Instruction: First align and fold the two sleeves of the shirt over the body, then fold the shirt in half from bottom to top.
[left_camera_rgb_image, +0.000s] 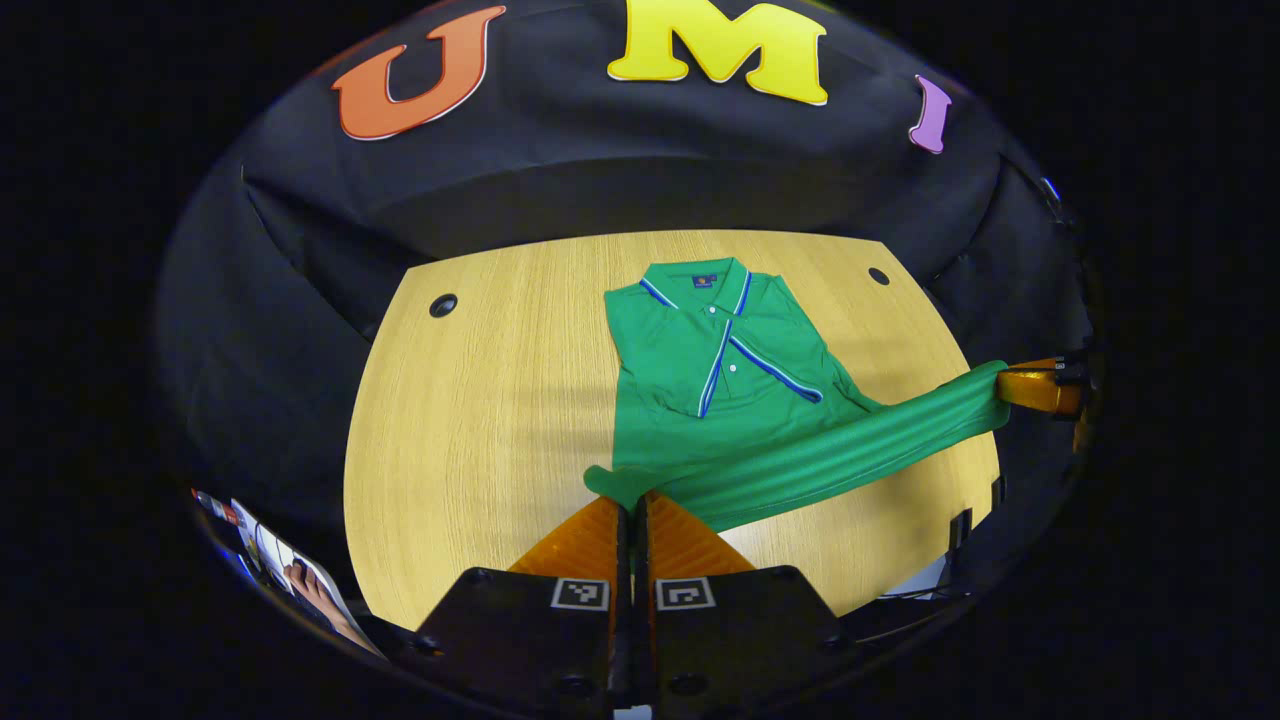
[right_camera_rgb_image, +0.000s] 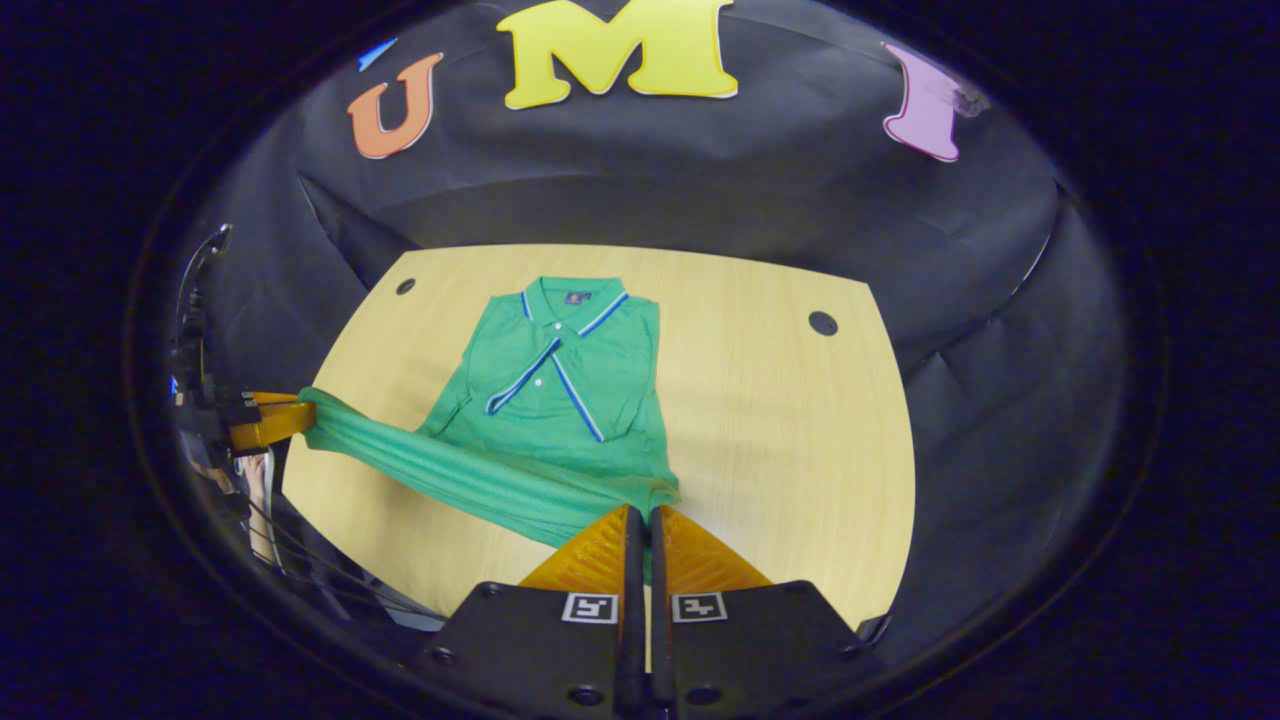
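I am pinching the bottom hem (left_camera_rgb_image: 800, 465) of the green polo shirt (left_camera_rgb_image: 715, 365) with both tools, and the cloth is hiding most of what matters at the tips. In the left gripper view, my left gripper (left_camera_rgb_image: 632, 505) is showing its two ridged, wedge-shaped fingers pressed together on one hem corner, which is bunching into a small knot just ahead of them; the very tips are lying under the fabric. In the right gripper view, my right gripper (right_camera_rgb_image: 640, 515) is likewise closed on the other corner, its fingertips covered by a fold. Between the two tools the hem is stretching as a taut, ribbed-looking band, lifted off the pale wood-grain table (left_camera_rgb_image: 480, 400). Farther ahead of both tools the shirt's upper body is lying flat, both sleeves crossed over the chest with their blue-and-white trim forming an X below the collar (left_camera_rgb_image: 700, 280). How the back layer is lying underneath cannot be made out. Two dark round holes are sitting near the table's far corners. Low to my left, a hand (left_camera_rgb_image: 315, 595) is partly cut off at the edge.
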